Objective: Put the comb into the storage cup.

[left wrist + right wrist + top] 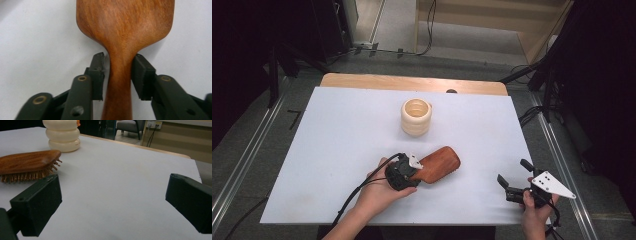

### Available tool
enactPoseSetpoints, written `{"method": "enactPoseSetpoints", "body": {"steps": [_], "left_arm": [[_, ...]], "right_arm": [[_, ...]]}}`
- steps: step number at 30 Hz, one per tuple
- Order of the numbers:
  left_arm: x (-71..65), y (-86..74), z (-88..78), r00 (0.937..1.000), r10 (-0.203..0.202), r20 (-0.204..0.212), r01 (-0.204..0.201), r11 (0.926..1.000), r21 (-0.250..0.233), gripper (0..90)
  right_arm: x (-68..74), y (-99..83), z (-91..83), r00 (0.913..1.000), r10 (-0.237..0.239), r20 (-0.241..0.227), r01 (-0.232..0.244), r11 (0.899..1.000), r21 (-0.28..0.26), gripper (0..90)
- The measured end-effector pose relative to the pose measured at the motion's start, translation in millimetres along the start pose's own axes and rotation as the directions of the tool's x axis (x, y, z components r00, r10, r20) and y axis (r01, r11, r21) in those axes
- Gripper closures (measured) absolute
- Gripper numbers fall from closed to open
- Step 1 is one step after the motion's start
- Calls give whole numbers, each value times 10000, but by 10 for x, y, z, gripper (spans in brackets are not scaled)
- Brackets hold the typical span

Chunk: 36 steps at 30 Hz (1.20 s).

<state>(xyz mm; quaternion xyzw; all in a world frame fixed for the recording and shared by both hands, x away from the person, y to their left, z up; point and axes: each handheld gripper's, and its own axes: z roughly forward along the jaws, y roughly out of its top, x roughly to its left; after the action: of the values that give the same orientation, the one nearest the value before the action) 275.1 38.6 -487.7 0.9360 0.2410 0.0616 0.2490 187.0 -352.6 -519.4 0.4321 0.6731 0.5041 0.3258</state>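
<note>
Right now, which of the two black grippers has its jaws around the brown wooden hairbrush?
The left gripper: its jaws flank the narrow neck of the brown wooden hairbrush. The right gripper stands wide open over bare white table, apart from the brush.

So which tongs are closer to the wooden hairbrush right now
Left. The left tongs straddle the neck of the hairbrush, one pad touching the handle. The right tongs sit apart from it toward the table's right side, jaws open.

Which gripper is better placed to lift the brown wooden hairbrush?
Left. The left gripper already straddles the neck of the brown wooden hairbrush, its pads at or near the handle. The right gripper is open, off to the side above bare table.
</note>
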Motion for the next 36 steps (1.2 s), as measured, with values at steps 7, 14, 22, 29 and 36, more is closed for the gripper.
{"method": "enactPoseSetpoints", "body": {"steps": [7,14,22,29,36], "left_arm": [[6,-35,-2,9999,26,164,-21,9996,-287,720],[-43,-84,-3,9999,97,-141,-106,9977,-673,722],[-50,-213,-19,9988,-429,-227,385,9850,-1685,721],[-37,-288,-89,9960,-786,-421,660,9672,-2454,721],[-18,-381,-183,9924,-1134,-471,911,9370,-3373,721]], "right_arm": [[-11,-2,-3,10000,75,-11,-75,10000,-41,0],[-17,-1,-6,9998,192,9,-192,9998,-78,0],[-11,12,-8,9999,172,12,-172,9999,-17,0],[-3,93,-37,9995,302,-55,-302,9995,7,0],[88,243,-16,9988,338,-358,-336,9994,72,0]]}}
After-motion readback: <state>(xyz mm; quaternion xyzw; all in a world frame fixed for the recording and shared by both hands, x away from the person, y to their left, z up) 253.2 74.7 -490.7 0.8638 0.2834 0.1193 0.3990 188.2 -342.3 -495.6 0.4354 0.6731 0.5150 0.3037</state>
